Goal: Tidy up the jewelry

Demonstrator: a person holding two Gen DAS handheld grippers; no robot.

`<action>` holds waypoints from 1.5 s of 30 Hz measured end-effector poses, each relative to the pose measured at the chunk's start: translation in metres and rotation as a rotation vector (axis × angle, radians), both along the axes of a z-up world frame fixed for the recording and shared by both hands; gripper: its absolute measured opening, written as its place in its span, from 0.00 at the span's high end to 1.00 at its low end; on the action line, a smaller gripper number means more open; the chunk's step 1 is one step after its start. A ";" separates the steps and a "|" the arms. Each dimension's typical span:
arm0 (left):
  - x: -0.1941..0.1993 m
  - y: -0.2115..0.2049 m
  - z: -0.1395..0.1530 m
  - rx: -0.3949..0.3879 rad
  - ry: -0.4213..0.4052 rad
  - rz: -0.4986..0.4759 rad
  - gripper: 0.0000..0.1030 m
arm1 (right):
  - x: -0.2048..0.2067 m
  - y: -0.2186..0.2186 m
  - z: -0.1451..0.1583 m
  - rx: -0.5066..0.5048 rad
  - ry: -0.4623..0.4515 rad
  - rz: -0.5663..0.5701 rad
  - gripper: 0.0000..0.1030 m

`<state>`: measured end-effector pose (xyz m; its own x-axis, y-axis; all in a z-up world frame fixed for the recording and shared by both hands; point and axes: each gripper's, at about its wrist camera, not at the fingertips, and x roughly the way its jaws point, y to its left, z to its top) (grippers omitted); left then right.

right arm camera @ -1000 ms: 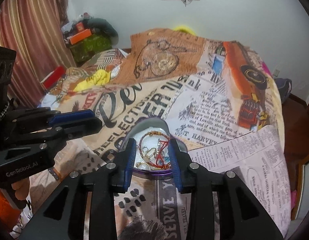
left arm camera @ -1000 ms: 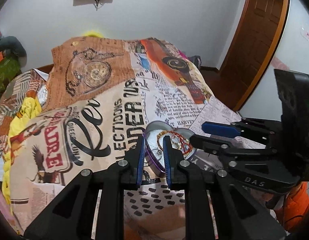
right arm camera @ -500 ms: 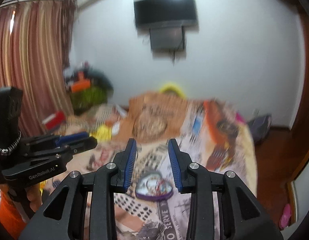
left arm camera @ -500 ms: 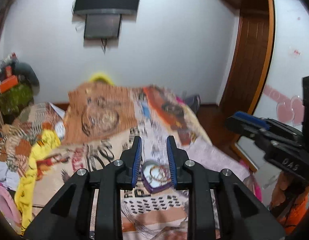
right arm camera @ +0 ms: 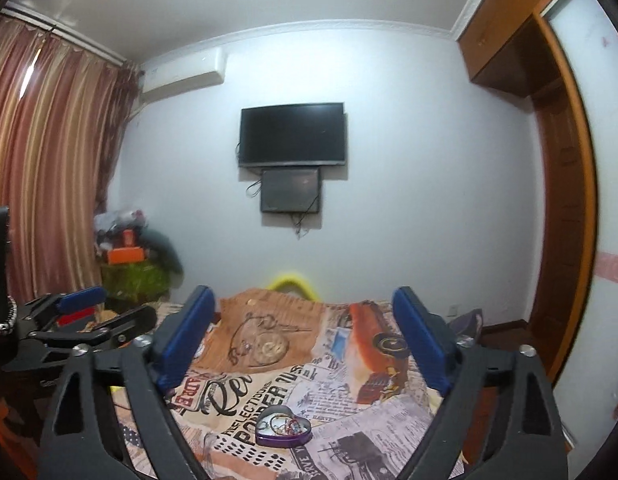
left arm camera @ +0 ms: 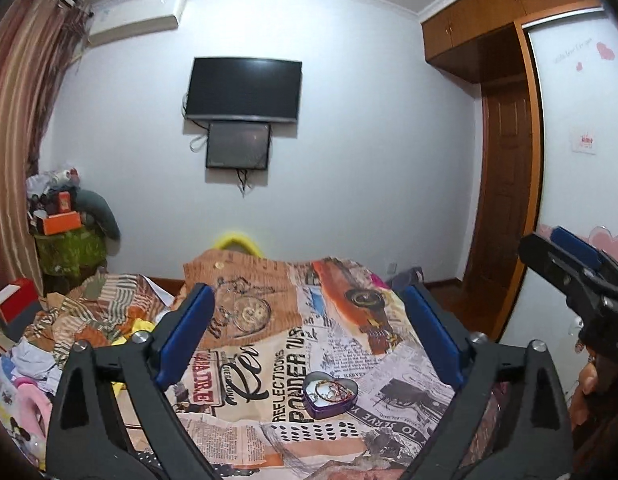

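Note:
A purple heart-shaped tin [left arm camera: 329, 394] lies open on the printed bedspread [left arm camera: 269, 360], with tangled bracelets and chains [left arm camera: 332, 389] inside. It also shows in the right wrist view [right arm camera: 283, 427]. My left gripper [left arm camera: 309, 336] is open wide and empty, raised well back from the tin. My right gripper [right arm camera: 305, 344] is open wide and empty, also raised back from the tin. The right gripper shows at the right edge of the left wrist view [left arm camera: 577, 268]. The left gripper shows at the left edge of the right wrist view [right arm camera: 81, 312].
The bed carries a newspaper-print cover. Clothes are piled [left arm camera: 69, 328] on its left side. A cluttered stand [left arm camera: 65, 236] is in the far left corner. A television [left arm camera: 243, 90] hangs on the far wall. A wooden door [left arm camera: 505, 200] and wardrobe are at right.
Both grippers have pulled up and back from the tin, which now looks small and far. Both sets of jaws have opened from narrow to wide.

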<state>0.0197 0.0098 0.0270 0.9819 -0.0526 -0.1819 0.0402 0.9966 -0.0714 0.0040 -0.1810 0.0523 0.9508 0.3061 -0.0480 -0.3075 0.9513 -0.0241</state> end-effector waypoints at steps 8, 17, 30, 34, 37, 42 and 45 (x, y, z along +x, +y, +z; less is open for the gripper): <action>-0.014 -0.004 0.001 0.011 -0.012 0.002 0.05 | -0.001 0.000 -0.005 -0.002 -0.001 -0.031 0.00; -0.014 -0.004 -0.002 0.012 -0.004 0.001 0.05 | -0.005 -0.009 -0.011 0.002 0.027 -0.026 0.00; -0.004 -0.008 -0.011 0.013 0.030 -0.002 0.05 | -0.001 -0.014 -0.016 0.010 0.073 -0.024 0.00; -0.001 -0.009 -0.012 0.010 0.038 -0.003 0.05 | -0.001 -0.013 -0.016 0.008 0.082 -0.024 0.00; 0.002 -0.009 -0.012 0.007 0.043 -0.004 0.05 | -0.001 -0.013 -0.016 0.008 0.089 -0.025 0.00; 0.004 -0.011 -0.013 0.010 0.048 -0.016 0.05 | 0.001 -0.014 -0.016 0.011 0.100 -0.023 0.00; 0.004 -0.011 -0.013 0.013 0.045 -0.021 0.05 | 0.001 -0.014 -0.016 0.012 0.104 -0.024 0.00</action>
